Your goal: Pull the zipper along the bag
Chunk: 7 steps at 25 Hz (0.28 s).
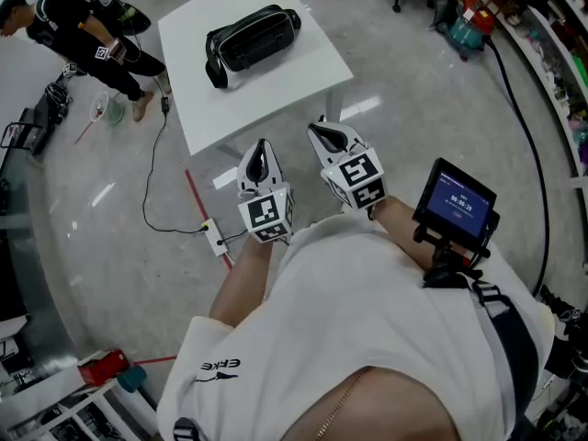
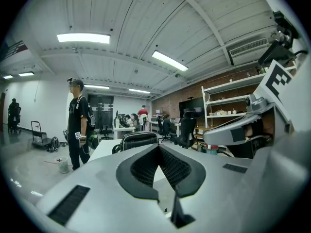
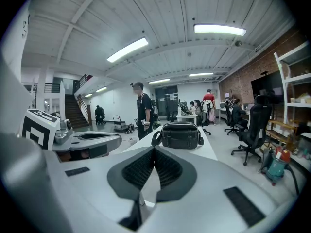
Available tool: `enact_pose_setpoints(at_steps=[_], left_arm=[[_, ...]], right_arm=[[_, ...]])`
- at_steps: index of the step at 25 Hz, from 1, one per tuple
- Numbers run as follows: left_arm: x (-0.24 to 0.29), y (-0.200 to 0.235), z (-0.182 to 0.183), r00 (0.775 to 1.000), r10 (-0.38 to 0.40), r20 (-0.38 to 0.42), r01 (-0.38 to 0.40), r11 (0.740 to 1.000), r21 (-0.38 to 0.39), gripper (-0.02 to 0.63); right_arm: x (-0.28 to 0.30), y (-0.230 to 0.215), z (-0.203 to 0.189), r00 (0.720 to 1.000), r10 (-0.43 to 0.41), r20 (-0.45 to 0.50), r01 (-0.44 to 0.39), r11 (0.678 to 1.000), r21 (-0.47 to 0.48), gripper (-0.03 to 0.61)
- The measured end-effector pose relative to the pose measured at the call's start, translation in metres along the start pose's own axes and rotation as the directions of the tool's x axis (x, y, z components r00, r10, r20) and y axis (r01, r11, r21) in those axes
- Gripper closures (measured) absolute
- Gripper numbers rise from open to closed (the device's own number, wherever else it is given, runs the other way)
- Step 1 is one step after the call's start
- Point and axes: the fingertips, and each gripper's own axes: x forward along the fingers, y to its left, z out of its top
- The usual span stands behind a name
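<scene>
Head view: bag [image 1: 250, 39] lies on bench [image 1: 276, 99], zipper unreadable; left gripper [image 1: 261, 147] and right gripper [image 1: 322, 130], both closed and empty, hang well short of bag, aimed toward it.

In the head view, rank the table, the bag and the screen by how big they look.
Largest: table. Then bag and screen, which look about alike; the screen is nearer the camera, so I won't rank them.

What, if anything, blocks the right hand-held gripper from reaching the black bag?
Probably nothing, so likely yes. The bag lies alone on the white table, and the right hand-held gripper points at it from the near side, with only bare tabletop between. Its jaws are shut and would need opening.
</scene>
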Motion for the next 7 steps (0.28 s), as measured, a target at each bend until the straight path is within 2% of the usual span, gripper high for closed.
enact_pose_setpoints(at_steps=[7], left_arm=[[-0.0011, 0.0032, 0.0007, 1.000, 0.013, 0.003, -0.013, 1.000, 0.000, 0.611]], right_arm=[[0.0025, 0.0032, -0.0006, 1.000, 0.010, 0.003, -0.010, 1.000, -0.010, 0.574]])
